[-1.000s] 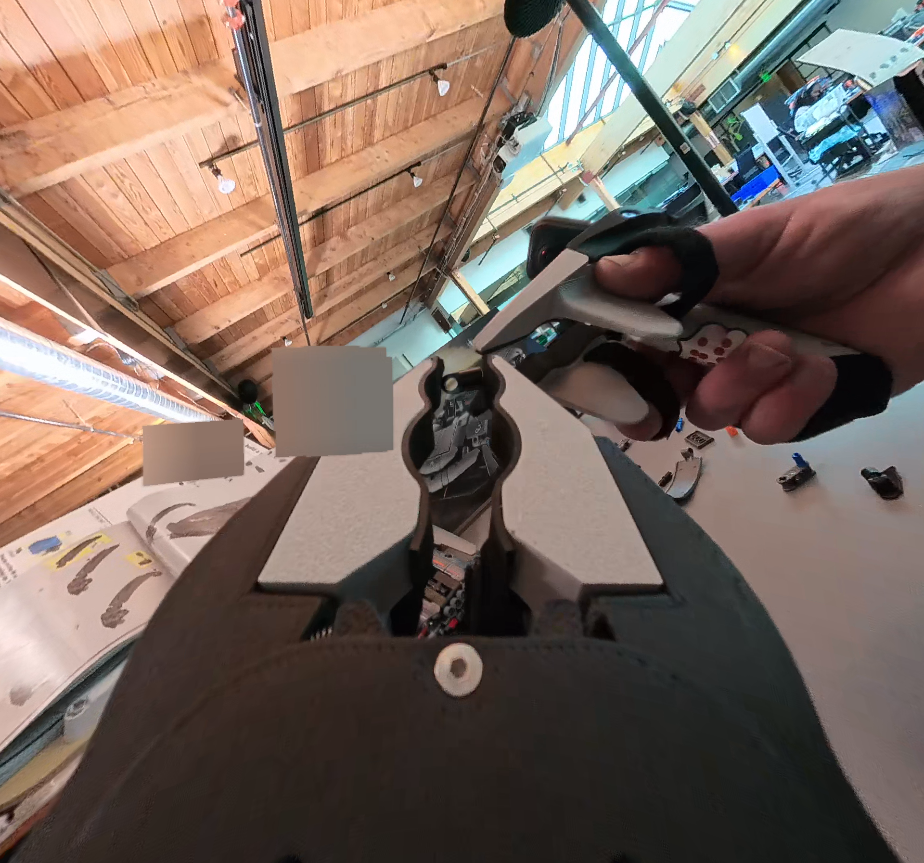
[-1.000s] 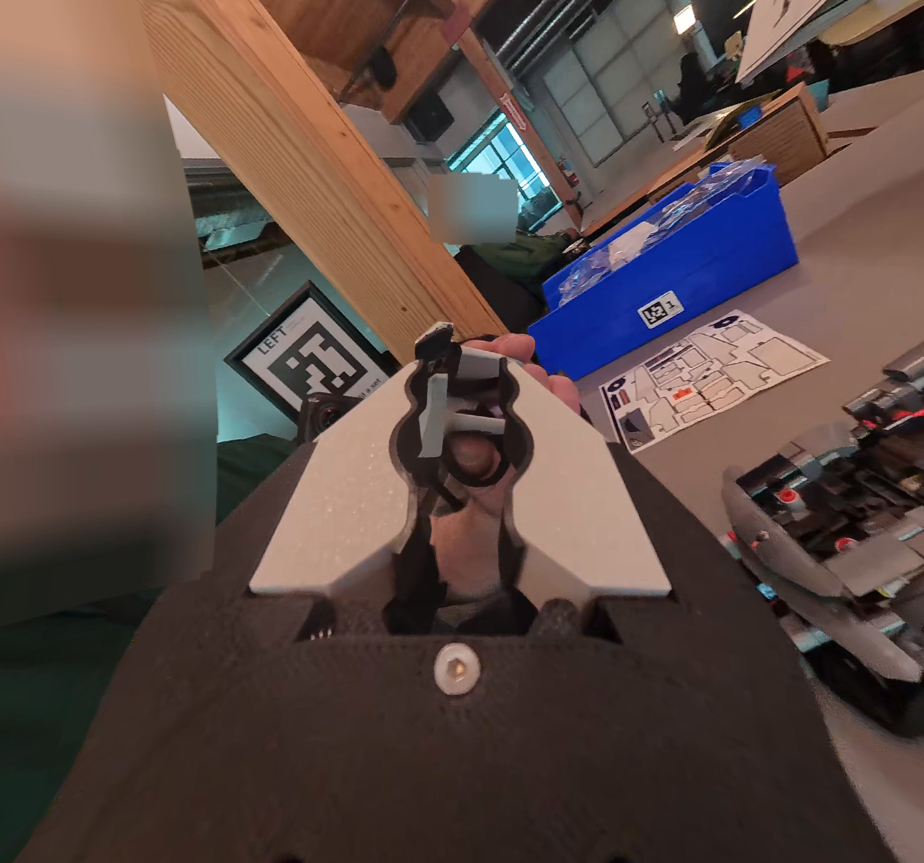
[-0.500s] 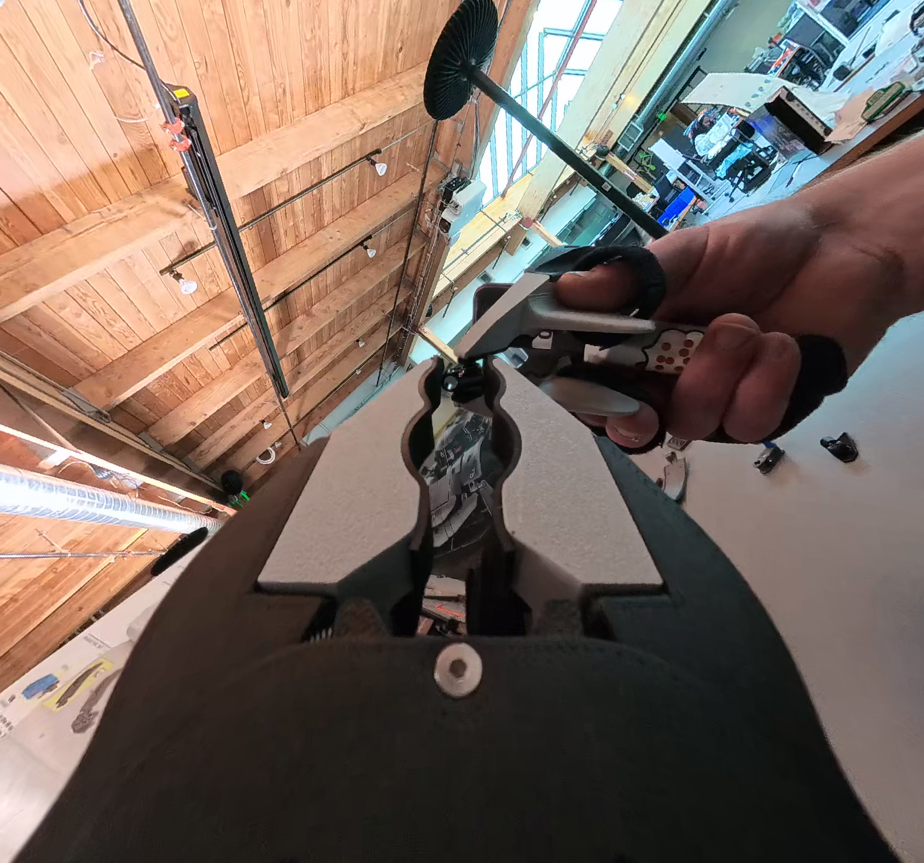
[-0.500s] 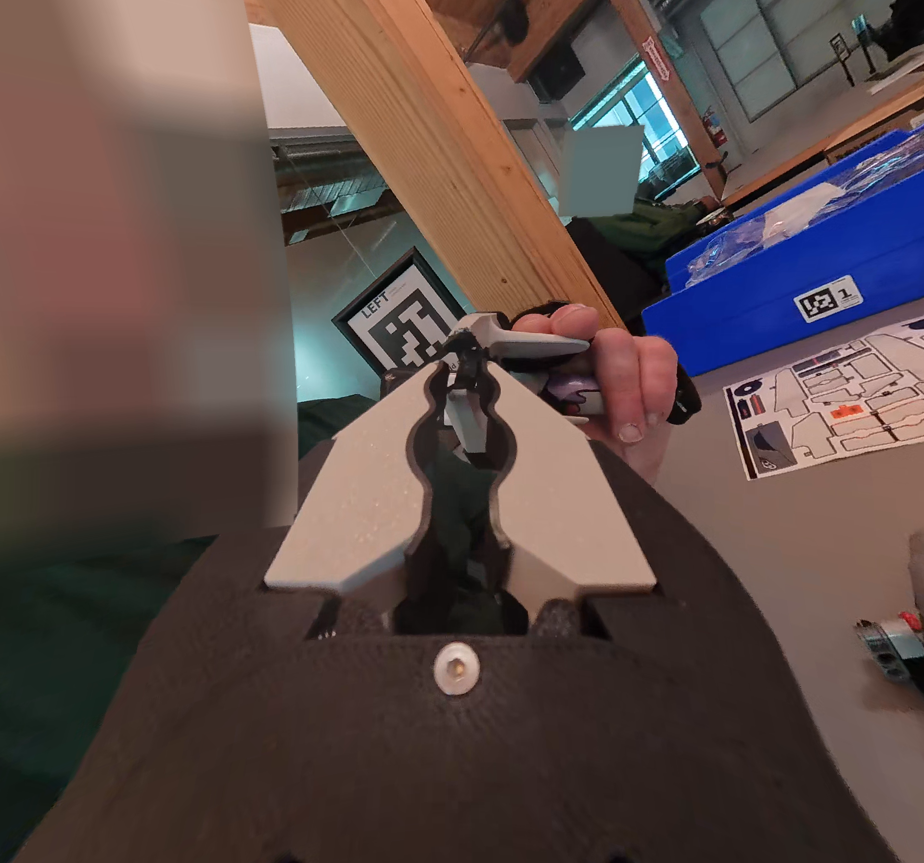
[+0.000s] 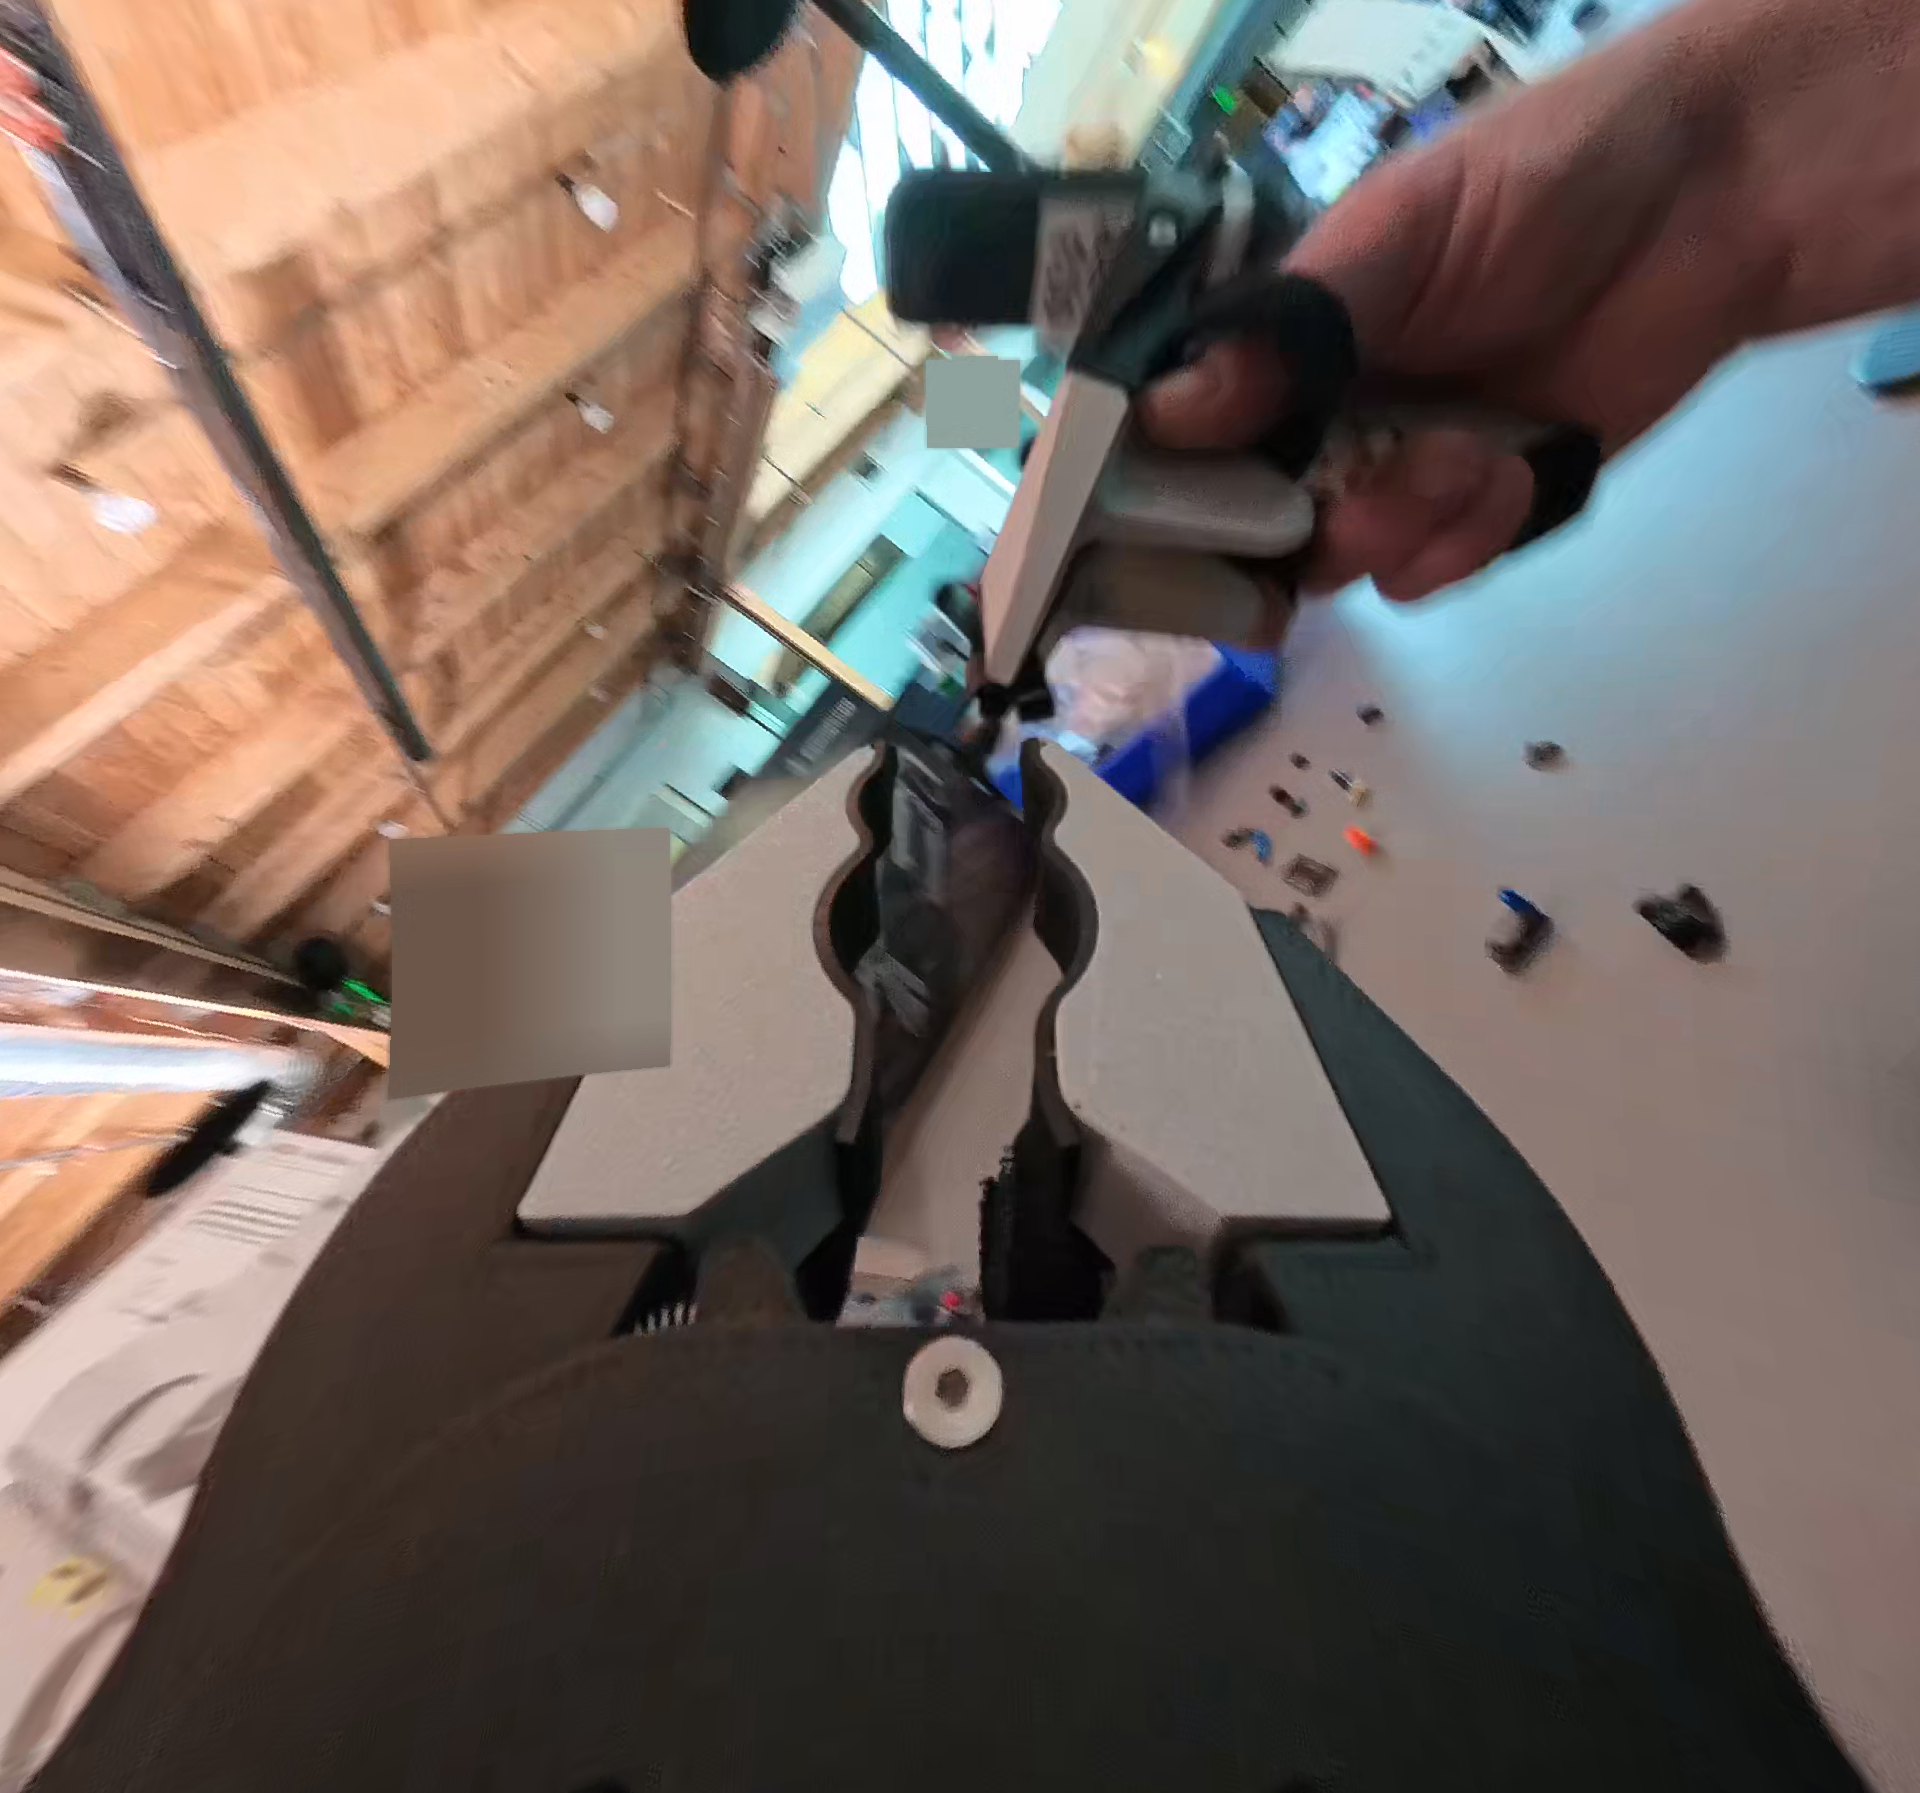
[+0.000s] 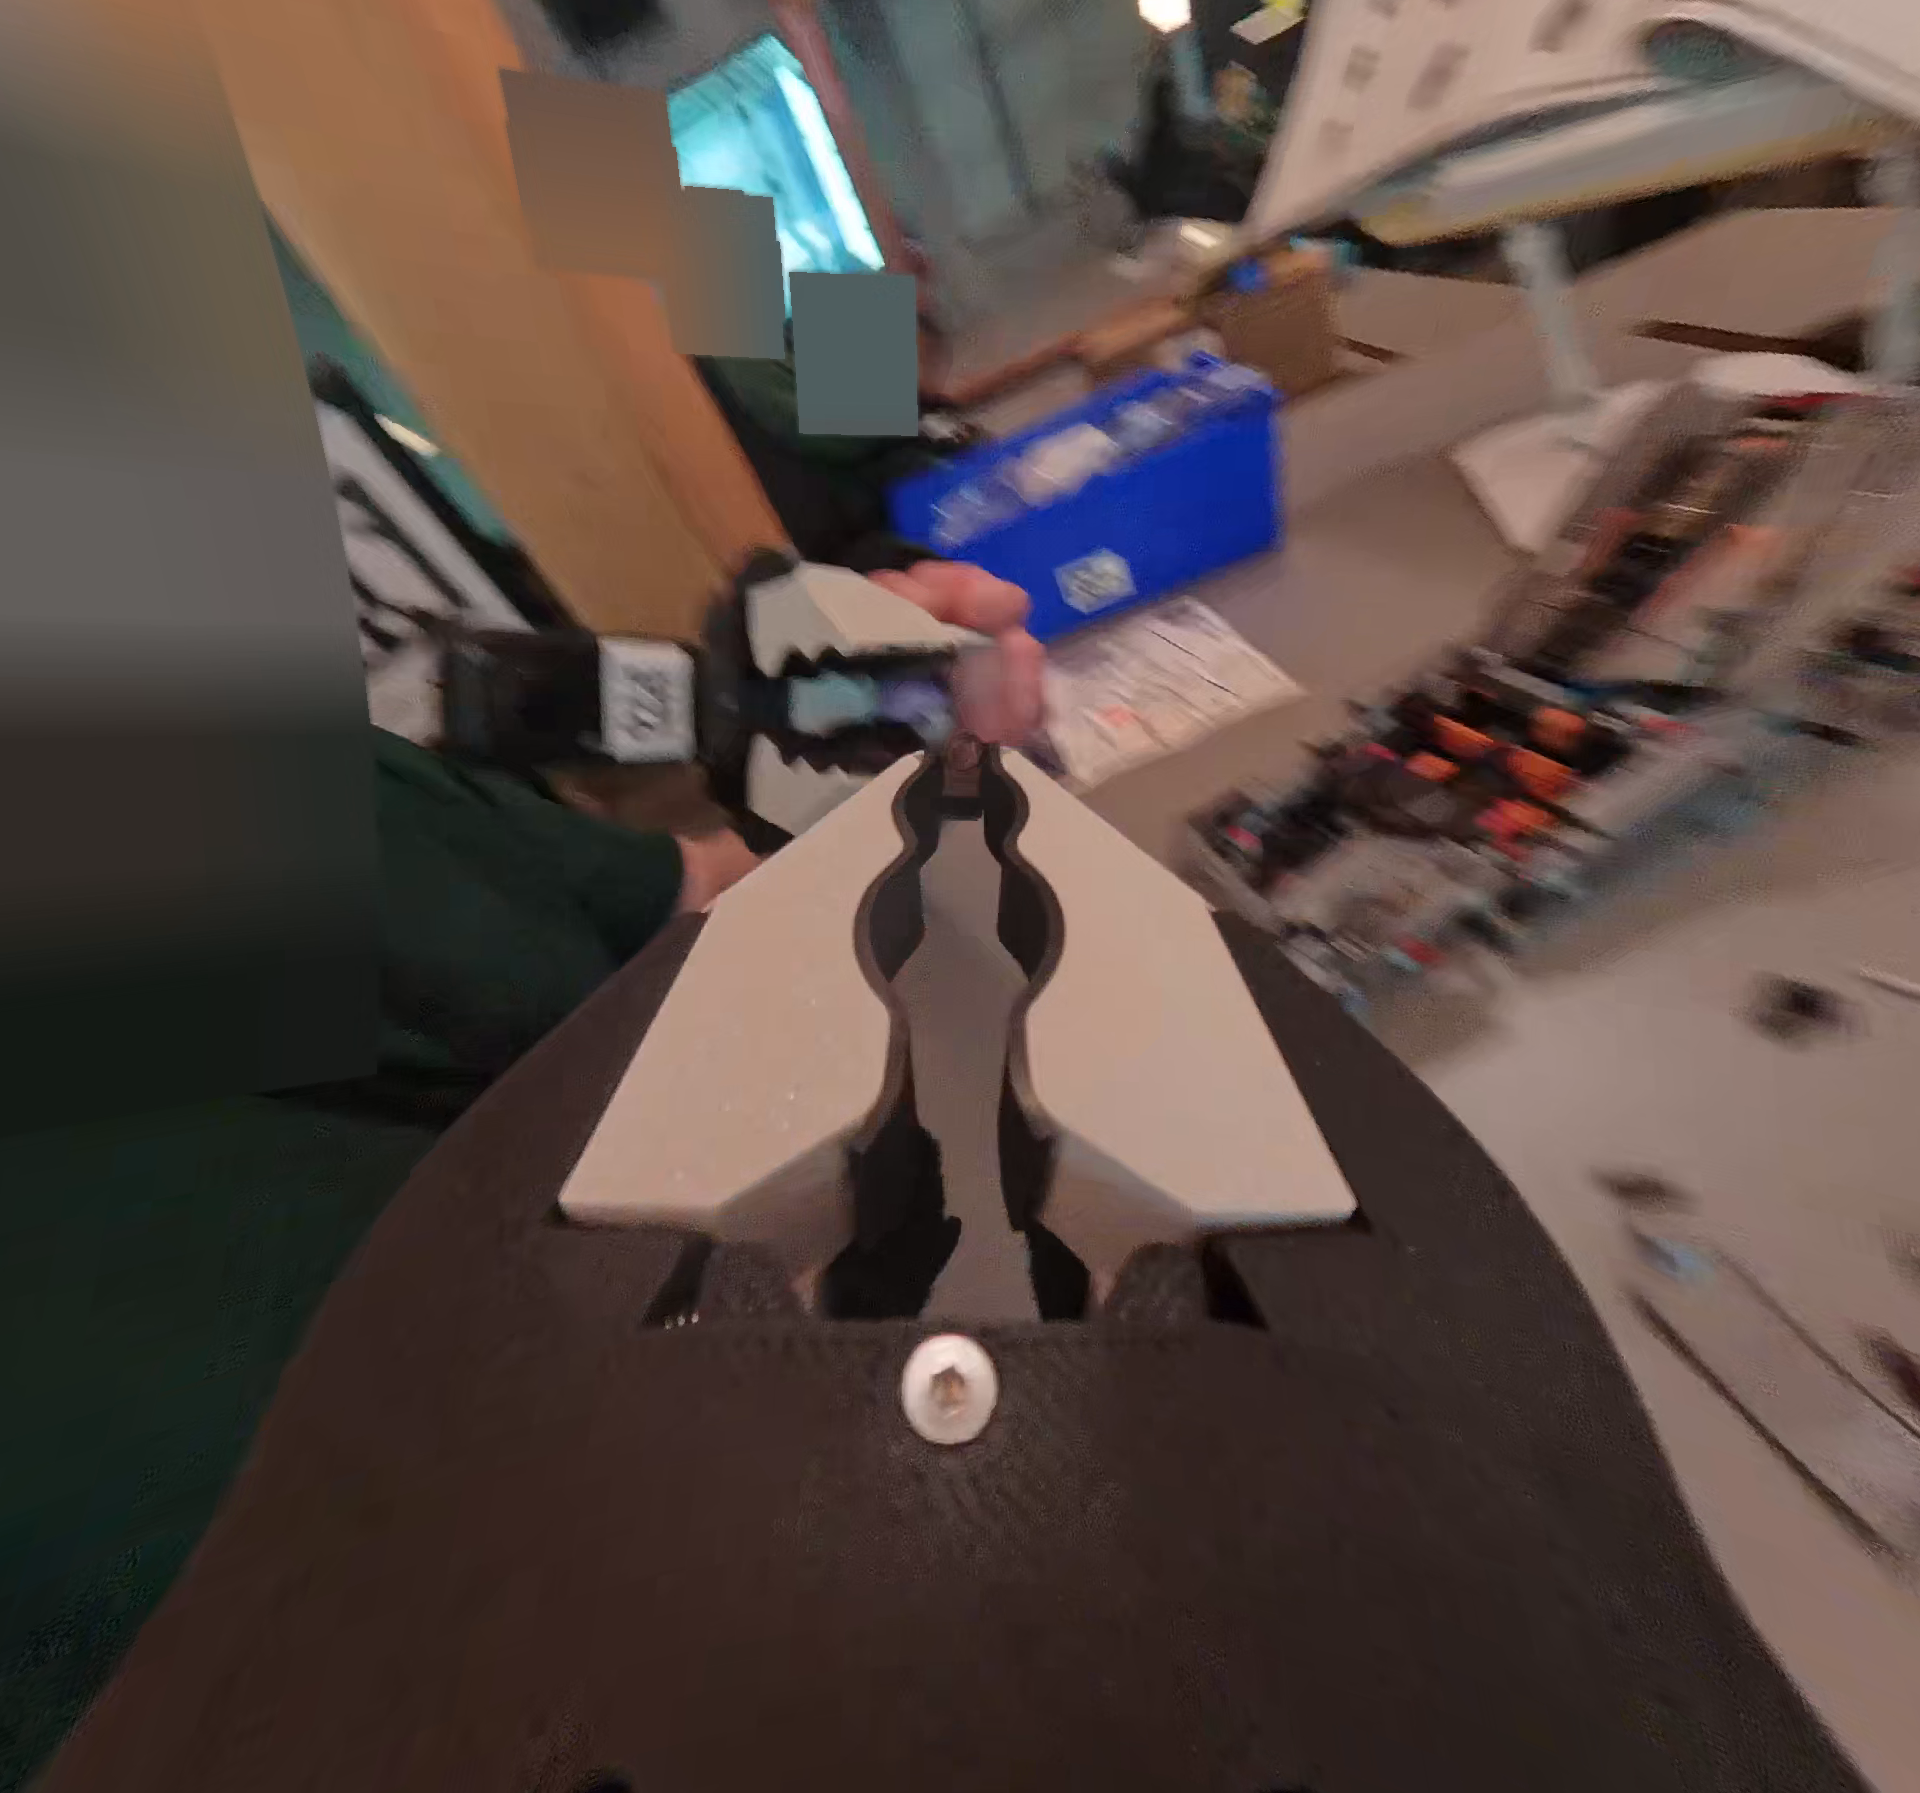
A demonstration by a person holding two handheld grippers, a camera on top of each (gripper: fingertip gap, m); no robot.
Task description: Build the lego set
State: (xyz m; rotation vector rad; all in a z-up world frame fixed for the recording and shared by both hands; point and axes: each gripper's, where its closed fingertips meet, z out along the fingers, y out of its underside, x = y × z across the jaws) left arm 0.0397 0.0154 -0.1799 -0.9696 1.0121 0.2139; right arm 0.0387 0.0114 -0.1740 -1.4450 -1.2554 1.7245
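Two tools meet tip to tip above the counter (image 5: 1662, 1224), well on the near side of the blue bin (image 6: 1091, 507), and the pose reads as a handover of one part. The right tool (image 6: 961, 769) has its fingers pinched together on a small dark lego piece (image 6: 961, 754), gripped at the very tips so most of the part sticks out for the other side to take or line up against. The left tool (image 5: 956, 767) points at it with its fingers apart and nothing between them, tips just short of the piece. Motion blur hides whether they touch. Each tool is carried off the counter by a hand, the right hand (image 5: 1507, 372) and the left hand (image 6: 977, 642), probably because a part this small is easier to turn and seat in free air. A sticker sheet (image 6: 1143, 694) lies flat just in front of the bin, in easy view. To the right of the bin stands the partly built lego model (image 6: 1558, 756), smeared by blur, which I judge to be where the piece is headed. Loose lego pieces (image 5: 1507, 922) are scattered singly on the counter, well apart from the bin, spread so that each can be picked by itself.
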